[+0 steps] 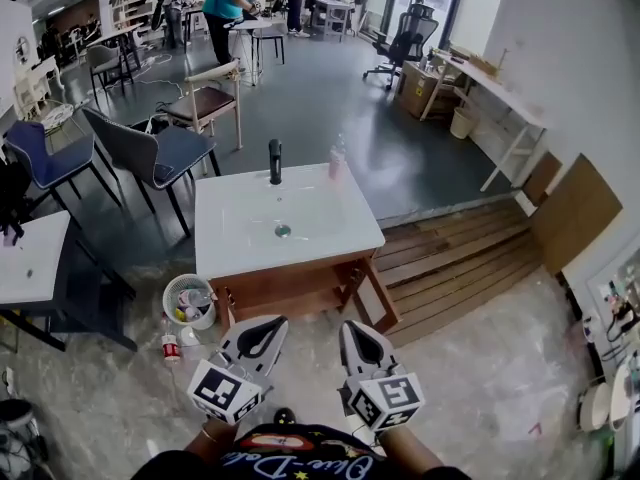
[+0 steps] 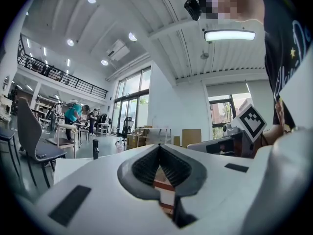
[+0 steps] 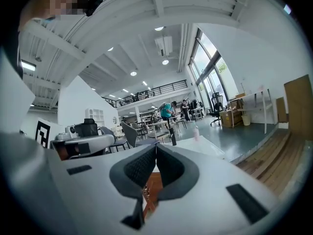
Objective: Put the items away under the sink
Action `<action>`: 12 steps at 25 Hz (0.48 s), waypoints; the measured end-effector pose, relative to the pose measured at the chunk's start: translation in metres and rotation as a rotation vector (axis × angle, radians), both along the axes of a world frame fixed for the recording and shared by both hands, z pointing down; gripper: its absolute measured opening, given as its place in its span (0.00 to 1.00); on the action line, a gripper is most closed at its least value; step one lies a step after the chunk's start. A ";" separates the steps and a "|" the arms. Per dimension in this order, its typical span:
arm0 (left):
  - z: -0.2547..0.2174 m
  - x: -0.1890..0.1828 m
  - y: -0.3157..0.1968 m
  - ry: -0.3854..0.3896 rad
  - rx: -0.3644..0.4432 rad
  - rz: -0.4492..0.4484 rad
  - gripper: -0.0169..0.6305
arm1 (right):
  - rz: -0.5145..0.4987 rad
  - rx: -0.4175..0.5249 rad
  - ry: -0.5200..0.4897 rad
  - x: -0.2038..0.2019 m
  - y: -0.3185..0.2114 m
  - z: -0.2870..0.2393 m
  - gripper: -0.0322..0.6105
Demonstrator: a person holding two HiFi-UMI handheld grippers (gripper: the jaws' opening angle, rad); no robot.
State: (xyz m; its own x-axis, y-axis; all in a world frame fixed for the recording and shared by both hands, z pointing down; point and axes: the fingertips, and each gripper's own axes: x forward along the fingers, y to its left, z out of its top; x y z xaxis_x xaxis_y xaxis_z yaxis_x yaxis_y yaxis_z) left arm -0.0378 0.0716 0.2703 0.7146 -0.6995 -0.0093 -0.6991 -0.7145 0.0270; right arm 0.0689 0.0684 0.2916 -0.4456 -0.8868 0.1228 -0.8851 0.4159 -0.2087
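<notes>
Left gripper (image 1: 271, 321) and right gripper (image 1: 352, 327) held closed, nothing gripped, white basket (image 1: 171, 290) filled with small items, placed beside sink cabinet (image 1: 290, 286)

mid-scene, sink cabinet (image 1: 240, 233); on its top, faucet (image 1: 275, 161) at far edge, bottle (image 1: 337, 158) at far right corner. left of it on floor, basket (image 1: 172, 296), small bottle (image 1: 170, 346) just nearer. right, wooden pallets (image 1: 460, 248). far left, chairs (image 1: 160, 153).

Bright, even daylight flooded in through the tall windows (image 3: 210, 72), upper right of the right gripper view. A ceiling strip light (image 2: 230, 35) glared white at upper right of the left gripper view, where the left hand-held gripper (image 2: 159, 150) looked soft up close. Both views bowed heavily, corners black.
</notes>
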 end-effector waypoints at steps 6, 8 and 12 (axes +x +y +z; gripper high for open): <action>0.006 -0.011 -0.023 0.005 -0.007 0.009 0.04 | 0.030 -0.005 0.010 -0.004 -0.017 0.005 0.06; 0.008 -0.009 -0.028 0.006 -0.010 0.020 0.04 | 0.041 -0.010 0.008 -0.002 -0.024 0.005 0.06; 0.012 -0.010 -0.042 0.000 -0.023 0.007 0.04 | 0.026 -0.008 0.005 -0.003 -0.044 0.005 0.06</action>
